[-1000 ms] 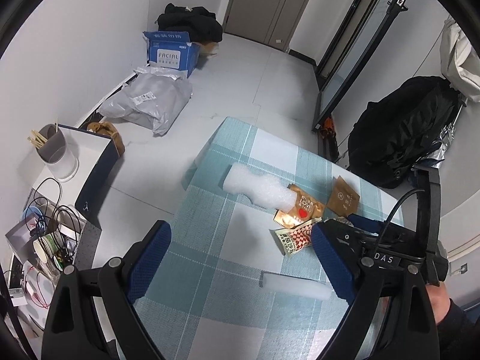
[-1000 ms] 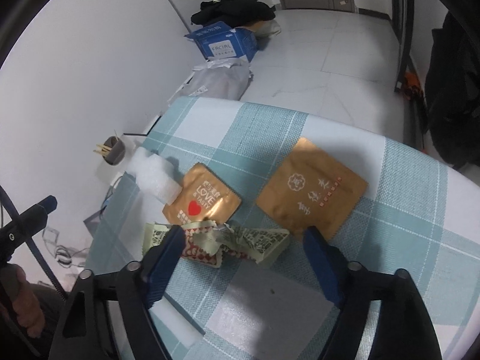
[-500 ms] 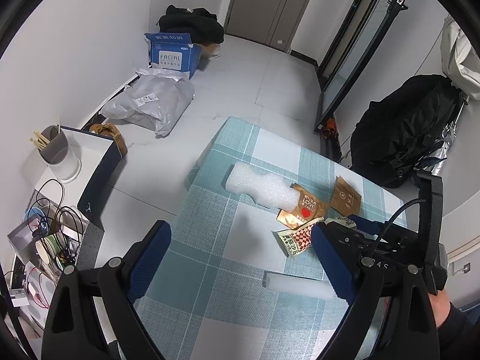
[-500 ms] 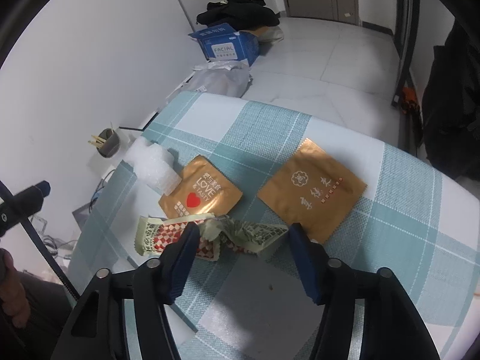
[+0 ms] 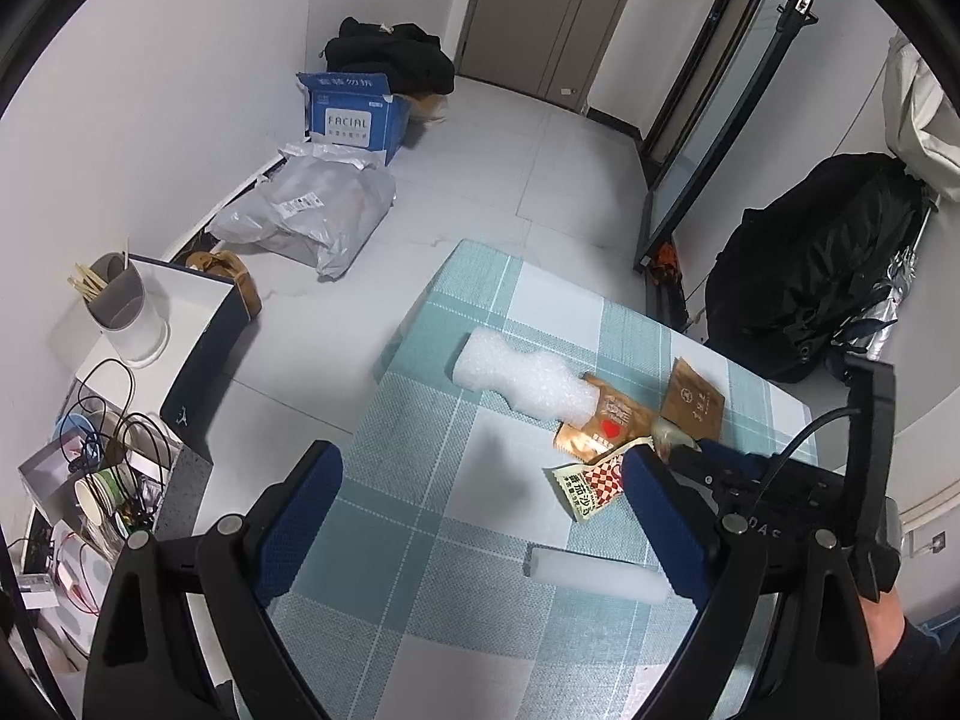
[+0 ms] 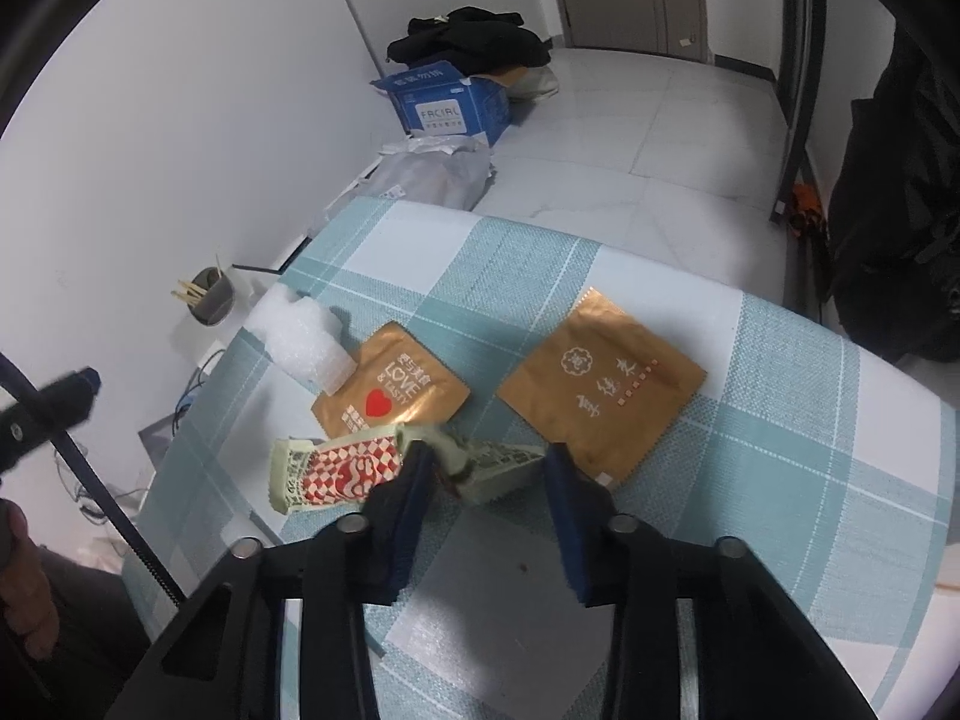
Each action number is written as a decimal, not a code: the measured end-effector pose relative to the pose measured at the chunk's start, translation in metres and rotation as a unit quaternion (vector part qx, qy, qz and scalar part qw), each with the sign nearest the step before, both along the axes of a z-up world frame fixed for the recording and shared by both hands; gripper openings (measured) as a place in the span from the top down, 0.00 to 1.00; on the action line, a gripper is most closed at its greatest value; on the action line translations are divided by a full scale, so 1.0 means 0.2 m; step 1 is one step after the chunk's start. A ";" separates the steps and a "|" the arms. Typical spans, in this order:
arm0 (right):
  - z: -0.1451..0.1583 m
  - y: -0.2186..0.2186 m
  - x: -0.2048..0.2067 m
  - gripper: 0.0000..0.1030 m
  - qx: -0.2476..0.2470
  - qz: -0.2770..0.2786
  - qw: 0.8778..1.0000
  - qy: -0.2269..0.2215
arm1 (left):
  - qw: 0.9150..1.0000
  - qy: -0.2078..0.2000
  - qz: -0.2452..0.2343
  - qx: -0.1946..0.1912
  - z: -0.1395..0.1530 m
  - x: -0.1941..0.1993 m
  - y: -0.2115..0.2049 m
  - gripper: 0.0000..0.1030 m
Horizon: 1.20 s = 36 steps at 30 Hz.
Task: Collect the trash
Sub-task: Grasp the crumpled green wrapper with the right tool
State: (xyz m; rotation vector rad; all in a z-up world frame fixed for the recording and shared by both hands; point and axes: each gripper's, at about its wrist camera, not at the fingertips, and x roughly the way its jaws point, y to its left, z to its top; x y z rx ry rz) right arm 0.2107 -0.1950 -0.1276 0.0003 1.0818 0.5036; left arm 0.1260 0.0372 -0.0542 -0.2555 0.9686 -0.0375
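Crumpled green wrapper [image 6: 480, 468] lies between my right gripper [image 6: 489, 480] jaws, half closed for pinching; at nine o'clock, the left gripper [image 5: 480, 516] waits wide open above the tabletop [image 5: 420, 540].

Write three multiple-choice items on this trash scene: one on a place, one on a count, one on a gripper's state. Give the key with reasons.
1. Where does the bubble wrap lie?
A. on the floor
B. on the checked tablecloth, overlapping the heart sachet
C. inside the blue box

2. How many gold-brown sachets are on the table?
A. one
B. two
C. four

3. How is the right gripper?
A. open, fingers either side of the crumpled wrapper
B. shut on the plain sachet
C. out of view

Key: 1 B, its end covers the heart sachet's corner. 2 B, the heart one and the plain one. 3 A, a gap shows between the fingers and the wrapper sits in it.
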 end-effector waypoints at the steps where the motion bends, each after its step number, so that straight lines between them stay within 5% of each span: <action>1: -0.01 0.01 0.00 0.80 -0.003 0.004 1.000 0.005 | 1.000 0.000 0.001 0.001 0.00 0.00 0.00 0.10; 2: -0.02 0.02 0.00 0.99 -0.008 0.008 1.000 0.008 | 1.000 0.003 0.001 0.001 -0.01 0.00 0.00 0.10; 13: 0.04 0.02 -0.02 0.96 -0.027 0.028 0.999 -0.019 | 1.000 0.012 0.010 -0.006 -0.02 0.01 0.03 0.10; 16: 0.11 0.01 -0.03 0.75 -0.010 0.028 0.998 -0.046 | 1.000 0.012 0.015 -0.011 -0.02 0.01 0.05 0.10; 18: 0.13 0.02 -0.03 0.49 0.006 0.031 0.998 -0.059 | 1.000 0.012 0.017 -0.011 -0.03 0.01 0.06 0.10; 19: 0.14 0.04 -0.03 0.49 0.006 0.039 0.997 -0.067 | 1.000 0.013 0.019 -0.011 -0.03 0.01 0.06 0.10; 29: 0.01 0.19 0.03 0.51 -0.043 0.084 0.993 -0.063 | 0.999 0.020 0.036 -0.017 -0.05 0.03 0.11 0.10; 36: -0.02 0.20 0.05 0.78 -0.063 0.089 0.993 -0.054 | 0.999 0.029 0.031 -0.016 -0.07 0.03 0.11 0.10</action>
